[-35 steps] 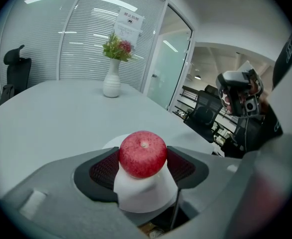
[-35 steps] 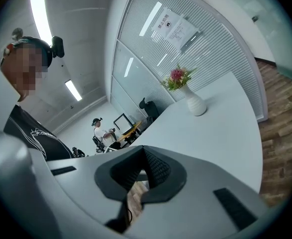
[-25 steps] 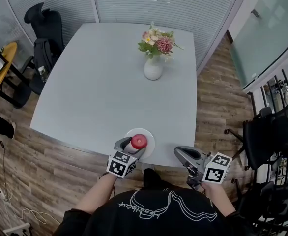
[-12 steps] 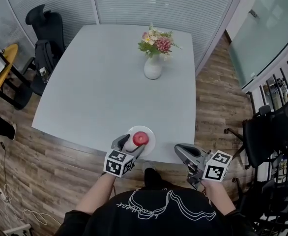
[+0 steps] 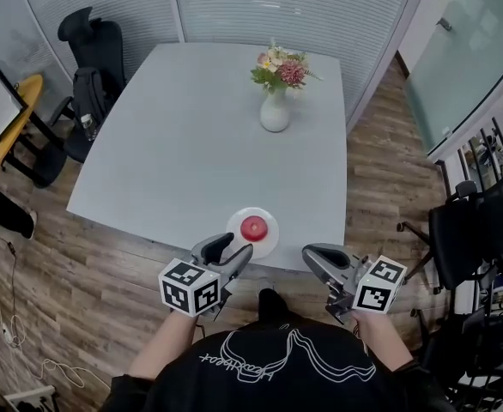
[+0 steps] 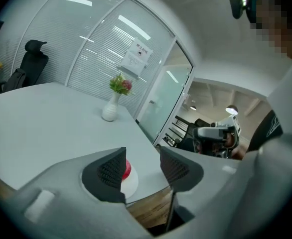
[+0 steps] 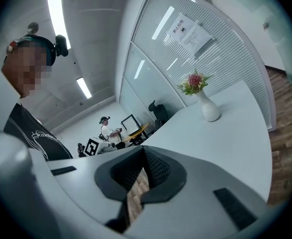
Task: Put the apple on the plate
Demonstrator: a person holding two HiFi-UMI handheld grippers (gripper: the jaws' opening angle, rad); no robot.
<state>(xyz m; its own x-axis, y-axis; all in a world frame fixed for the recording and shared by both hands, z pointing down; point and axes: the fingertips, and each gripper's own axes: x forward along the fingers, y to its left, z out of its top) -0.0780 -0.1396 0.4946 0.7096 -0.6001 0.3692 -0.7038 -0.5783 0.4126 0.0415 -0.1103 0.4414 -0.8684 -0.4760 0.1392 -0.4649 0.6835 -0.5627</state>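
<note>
While apple (image 5: 253, 227) tops plate (image 5: 271, 238), left tongs (image 6: 142, 158) (empty, narrowing) gape; right tongs (image 7: 143, 158) seem clenched.

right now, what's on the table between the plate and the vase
Nothing; in the head view the table between plate and vase is bare.

Grey left tongs (image 5: 233, 249) and right tongs (image 5: 312, 256) carry ribbed black pads (image 6: 111, 171); behind each sits a white cube (image 5: 190, 287) with black squares. The black shirt (image 5: 273, 376) bears a white line drawing.
</note>
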